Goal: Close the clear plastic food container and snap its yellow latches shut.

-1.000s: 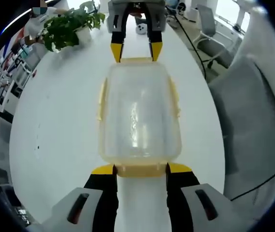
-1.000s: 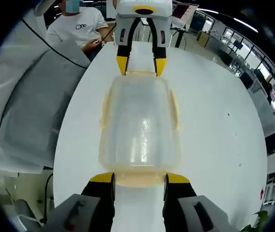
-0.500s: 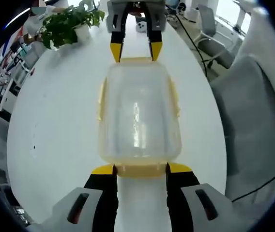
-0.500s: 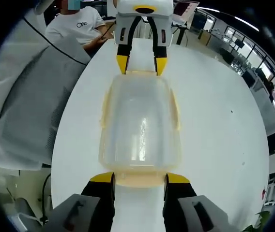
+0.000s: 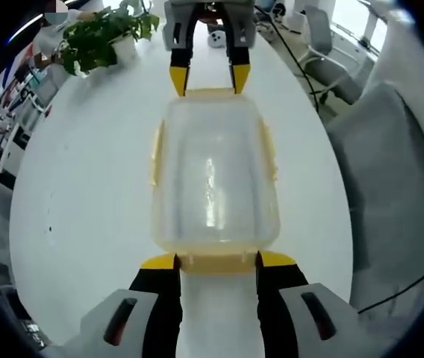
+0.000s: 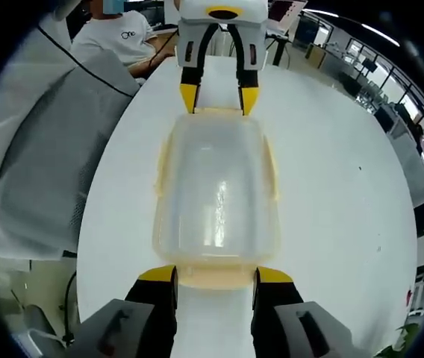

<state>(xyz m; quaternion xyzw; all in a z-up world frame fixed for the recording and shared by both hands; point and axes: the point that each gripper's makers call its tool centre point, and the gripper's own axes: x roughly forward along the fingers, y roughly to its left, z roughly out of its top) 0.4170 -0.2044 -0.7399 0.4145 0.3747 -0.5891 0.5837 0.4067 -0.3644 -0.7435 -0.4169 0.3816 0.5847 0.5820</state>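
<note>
The clear plastic container (image 5: 213, 175) lies lengthwise on the white table (image 5: 85, 186) with its lid on and yellow latches along its rim. My left gripper (image 5: 217, 261) is open, its yellow-tipped jaws flanking the near end latch (image 5: 216, 263). At the far end my right gripper (image 5: 210, 80) is also open, its tips at the other end latch. In the right gripper view the container (image 6: 216, 190) runs from my right gripper (image 6: 216, 274) to the left gripper (image 6: 218, 98). Side latches (image 5: 154, 153) hug the long sides; I cannot tell whether they are snapped.
A potted plant (image 5: 100, 37) stands at the table's far left, office chairs (image 5: 328, 45) beyond it. Grey cloth (image 5: 391, 186) hangs past the table's right edge. A person in a white shirt (image 6: 122, 41) sits behind the table, with a dark cable (image 6: 85, 71) nearby.
Both grippers and the container keep the same places. Only the background has slid a little with the cameras.
</note>
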